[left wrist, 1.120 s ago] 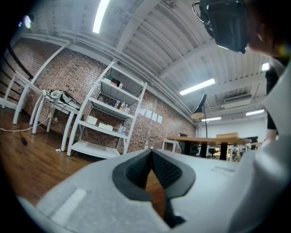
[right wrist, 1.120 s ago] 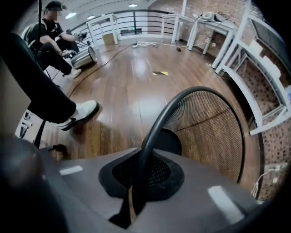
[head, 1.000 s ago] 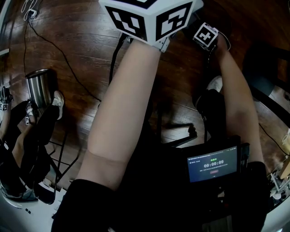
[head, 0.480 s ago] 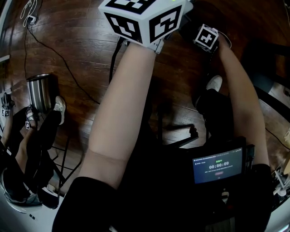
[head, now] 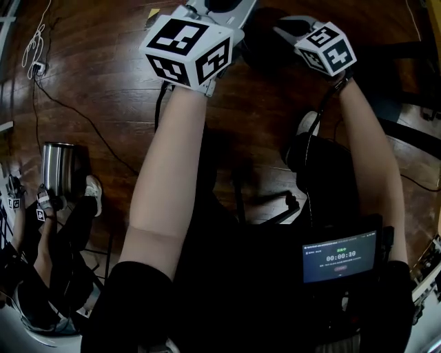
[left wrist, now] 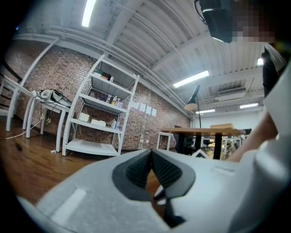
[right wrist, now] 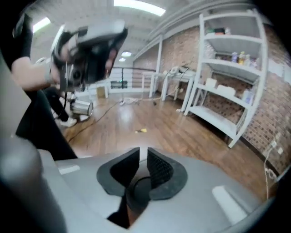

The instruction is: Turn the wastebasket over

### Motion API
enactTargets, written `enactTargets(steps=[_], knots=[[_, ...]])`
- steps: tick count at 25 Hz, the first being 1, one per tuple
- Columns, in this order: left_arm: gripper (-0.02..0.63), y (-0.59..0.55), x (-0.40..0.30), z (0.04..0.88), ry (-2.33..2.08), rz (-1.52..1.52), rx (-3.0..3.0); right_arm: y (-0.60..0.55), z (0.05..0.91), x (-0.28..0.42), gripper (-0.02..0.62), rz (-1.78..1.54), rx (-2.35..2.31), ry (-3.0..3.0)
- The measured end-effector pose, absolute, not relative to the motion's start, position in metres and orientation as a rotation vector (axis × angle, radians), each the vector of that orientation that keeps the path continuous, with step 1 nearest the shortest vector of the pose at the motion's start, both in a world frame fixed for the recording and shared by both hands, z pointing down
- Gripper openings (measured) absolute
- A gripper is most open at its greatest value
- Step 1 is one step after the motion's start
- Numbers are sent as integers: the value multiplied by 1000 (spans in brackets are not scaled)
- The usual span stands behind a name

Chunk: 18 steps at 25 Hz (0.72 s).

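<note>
The wastebasket (head: pixel 58 169), a shiny steel cylinder, stands on the wooden floor at the far left of the head view, far from both grippers. It also shows small and distant in the right gripper view (right wrist: pixel 83 108). My left gripper (head: pixel 219 5) is held out ahead at the top edge with its marker cube toward me. Its jaws are shut on nothing (left wrist: pixel 151 154). My right gripper (head: pixel 289 27) is raised beside it. Its jaws (right wrist: pixel 142 154) are closing, a narrow slit still shows between the pads, and nothing is between them.
Another person's legs and white shoe (head: pixel 89 193) are right beside the wastebasket. Cables (head: pixel 89 131) trail across the floor. A white shelf rack (right wrist: pixel 236 82) stands against the brick wall, with tables (left wrist: pixel 213 134) farther off. A yellow scrap (right wrist: pixel 142 130) lies on the floor. A lit screen (head: pixel 341 256) hangs at my waist.
My right gripper has risen toward the camera and tilted, so its cube now shows larger. The left gripper has shifted a little. The wastebasket sits lower in the picture as the view moved.
</note>
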<state>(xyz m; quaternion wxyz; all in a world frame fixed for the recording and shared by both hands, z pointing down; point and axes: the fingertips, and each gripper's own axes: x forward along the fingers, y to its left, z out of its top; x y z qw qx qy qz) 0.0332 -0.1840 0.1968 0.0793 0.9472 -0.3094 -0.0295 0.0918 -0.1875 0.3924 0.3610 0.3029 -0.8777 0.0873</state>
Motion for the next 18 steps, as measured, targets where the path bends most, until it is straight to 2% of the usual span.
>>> enactTargets(steps=[3, 7, 12, 18], knots=[[3, -171, 43, 200, -905, -54, 2864, -186, 310, 106, 30, 272, 1110, -2494], [3, -161, 59, 204, -862, -36, 2890, -165, 236, 131, 19, 331, 1416, -2719], [3, -163, 95, 223, -788, 34, 2920, -148, 230, 158, 12, 177, 1476, -2840], [3, -160, 95, 219, -786, 61, 2931, -152, 223, 152, 11, 58, 1403, -2868]])
